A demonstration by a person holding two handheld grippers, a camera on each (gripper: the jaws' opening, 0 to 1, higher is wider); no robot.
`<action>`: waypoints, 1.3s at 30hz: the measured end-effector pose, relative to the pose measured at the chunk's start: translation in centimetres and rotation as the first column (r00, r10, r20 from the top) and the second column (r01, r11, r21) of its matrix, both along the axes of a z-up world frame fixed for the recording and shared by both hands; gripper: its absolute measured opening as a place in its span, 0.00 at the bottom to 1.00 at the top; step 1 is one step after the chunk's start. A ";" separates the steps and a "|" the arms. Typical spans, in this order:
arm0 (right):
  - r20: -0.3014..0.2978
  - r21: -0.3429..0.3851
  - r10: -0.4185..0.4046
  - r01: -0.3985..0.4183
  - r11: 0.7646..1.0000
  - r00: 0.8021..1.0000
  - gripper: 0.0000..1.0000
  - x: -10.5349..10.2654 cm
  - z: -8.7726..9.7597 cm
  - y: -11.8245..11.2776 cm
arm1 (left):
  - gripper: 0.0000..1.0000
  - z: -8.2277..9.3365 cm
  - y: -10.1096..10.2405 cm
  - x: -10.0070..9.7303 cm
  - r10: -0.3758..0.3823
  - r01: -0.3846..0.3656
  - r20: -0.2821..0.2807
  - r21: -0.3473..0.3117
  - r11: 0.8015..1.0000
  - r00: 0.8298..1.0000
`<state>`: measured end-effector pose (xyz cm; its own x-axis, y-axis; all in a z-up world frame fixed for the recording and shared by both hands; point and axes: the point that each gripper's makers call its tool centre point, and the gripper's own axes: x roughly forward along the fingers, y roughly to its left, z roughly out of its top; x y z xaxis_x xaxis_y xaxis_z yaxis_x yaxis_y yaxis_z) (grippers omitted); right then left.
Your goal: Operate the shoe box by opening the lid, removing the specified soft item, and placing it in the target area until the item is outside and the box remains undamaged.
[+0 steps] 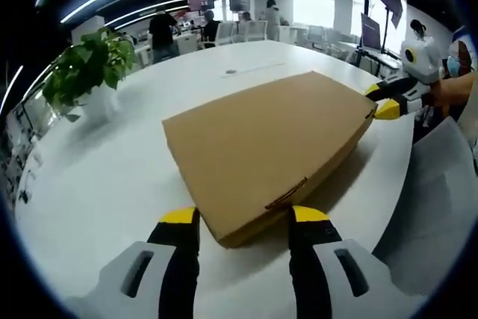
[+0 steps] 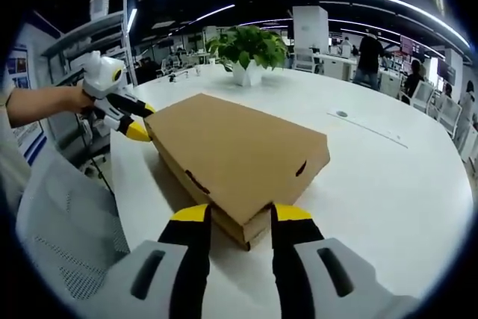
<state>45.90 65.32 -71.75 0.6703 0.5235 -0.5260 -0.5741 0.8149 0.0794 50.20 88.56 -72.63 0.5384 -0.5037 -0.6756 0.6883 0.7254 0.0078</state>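
A flat brown cardboard shoe box [image 1: 269,143] lies on the white table [image 1: 112,184] with its lid down. My left gripper [image 1: 244,216] stands open, its yellow-tipped jaws on either side of the box's near corner. My right gripper [image 2: 240,213] is open in the same way around the opposite corner of the box [image 2: 239,151]. From the left gripper view, the right gripper [image 1: 381,99] sits at the box's far right corner, held by a hand. The left gripper [image 2: 140,119] appears in the right gripper view at the far left corner. The box's contents are hidden.
A potted green plant [image 1: 86,69] in a white pot [image 2: 246,72] stands on the table beyond the box. A grey mesh chair [image 2: 63,222] sits at the table's edge. Several people and desks [image 1: 209,28] are far behind.
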 end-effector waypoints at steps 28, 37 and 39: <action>0.059 0.034 0.010 -0.012 0.999 0.998 0.32 0.1 4.1 0.1 | 0.54 3.8 -0.4 0.1 0.013 -0.011 0.029 -0.072 0.997 0.999; 0.092 0.035 0.007 -0.010 0.999 0.996 0.32 0.7 5.9 0.0 | 0.56 5.6 -0.6 0.6 0.014 -0.008 0.068 -0.084 0.996 0.998; 0.098 0.041 0.005 -0.009 0.999 0.995 0.33 0.9 6.4 0.0 | 0.55 6.0 -0.6 0.9 0.019 -0.012 0.079 -0.091 0.996 0.997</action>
